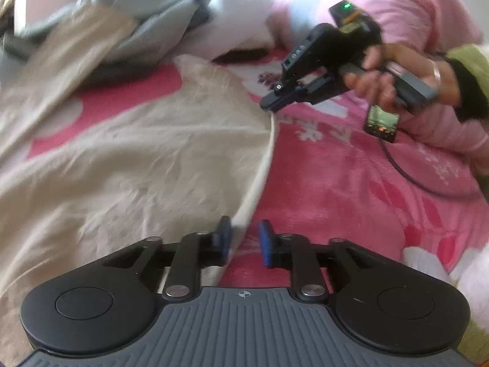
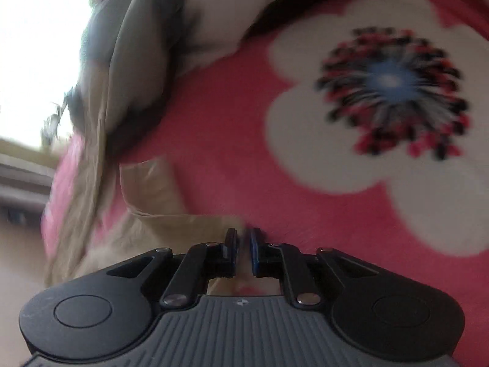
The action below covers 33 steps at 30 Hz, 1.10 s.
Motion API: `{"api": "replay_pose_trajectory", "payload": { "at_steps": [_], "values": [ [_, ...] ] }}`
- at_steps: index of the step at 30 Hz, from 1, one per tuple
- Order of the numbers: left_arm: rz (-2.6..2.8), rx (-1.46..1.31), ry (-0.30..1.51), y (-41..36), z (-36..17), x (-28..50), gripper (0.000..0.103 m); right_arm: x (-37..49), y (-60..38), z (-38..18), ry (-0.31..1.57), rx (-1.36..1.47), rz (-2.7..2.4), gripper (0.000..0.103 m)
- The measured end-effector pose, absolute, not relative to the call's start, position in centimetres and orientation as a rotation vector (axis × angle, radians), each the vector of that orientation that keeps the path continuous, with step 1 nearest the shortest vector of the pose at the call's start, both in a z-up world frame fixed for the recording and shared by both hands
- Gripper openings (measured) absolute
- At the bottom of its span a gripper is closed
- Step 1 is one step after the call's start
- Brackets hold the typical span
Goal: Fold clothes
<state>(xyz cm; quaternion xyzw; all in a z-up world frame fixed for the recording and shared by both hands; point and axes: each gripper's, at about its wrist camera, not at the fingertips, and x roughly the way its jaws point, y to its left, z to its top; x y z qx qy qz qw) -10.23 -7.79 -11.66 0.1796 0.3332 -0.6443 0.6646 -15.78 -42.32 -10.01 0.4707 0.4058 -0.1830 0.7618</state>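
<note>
Left wrist view shows the beige garment [image 1: 128, 159] spread flat over the pink flowered blanket [image 1: 351, 183], its hemmed edge [image 1: 262, 168] running as one long line from the near foreground away toward the far side. That edge is the axis the fold turns on, and both tools sit on it. The left gripper [image 1: 246, 241] is at the near end, jaws partly apart with the hem lying between the blue pads [image 1: 266, 244]; blur makes it unclear whether they press on it. The right gripper [image 1: 269, 104], held in the person's right hand [image 1: 382, 76], meets the far end of the same edge. In the right wrist view its jaws stand narrow, almost together, with beige cloth pinched in the slit. More clothes are heaped [image 1: 107, 24] beyond the garment, well apart from either tool.
</note>
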Motion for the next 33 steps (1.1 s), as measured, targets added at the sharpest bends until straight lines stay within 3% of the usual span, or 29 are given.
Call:
{"api": "replay_pose_trajectory", "payload": {
  "at_steps": [2, 4, 6, 8, 13, 16, 18, 19, 20, 33],
  "values": [
    [-1.457, 0.38, 0.771, -7.4, -11.4, -10.3, 0.034, -15.4, -42.4, -8.5, 0.849, 0.952, -0.402, 0.013],
    [-1.441, 0.36, 0.796, -7.2, -11.4, -10.2, 0.035, -14.3, -42.0, -6.8, 0.825, 0.844, -0.374, 0.021],
    [-1.424, 0.351, 0.813, -6.7, -11.5, -10.3, 0.036, -13.1, -41.5, -5.5, 0.816, 0.75, -0.335, 0.038],
    [-1.414, 0.346, 0.82, -6.1, -11.5, -10.4, 0.037, -11.8, -41.0, -4.6, 0.821, 0.669, -0.291, 0.046],
    [-1.387, 0.332, 0.867, -5.0, -11.6, -10.6, 0.041, -7.7, -41.9, -6.7, 0.903, 0.549, -0.303, 0.049],
    [-1.36, 0.321, 0.898, -4.0, -11.8, -10.8, 0.041, -7.6, -43.7, -8.3, 0.934, 0.591, -0.296, 0.042],
    [-1.338, 0.303, 0.914, -3.3, -11.9, -10.7, 0.042, -7.6, -43.9, -7.8, 0.917, 0.585, -0.276, 0.019],
    [-1.326, 0.293, 0.922, -2.9, -11.9, -10.7, 0.042, -7.6, -43.9, -7.6, 0.914, 0.57, -0.267, 0.016],
    [-1.314, 0.282, 0.929, -2.7, -11.8, -10.6, 0.042, -7.6, -43.8, -7.4, 0.905, 0.568, -0.254, 0.006],
    [-1.153, 0.138, 0.911, -1.1, -10.2, -6.2, 0.042, -3.6, -43.0, -4.6, 0.753, 0.382, -0.245, 0.005]
  ]
}}
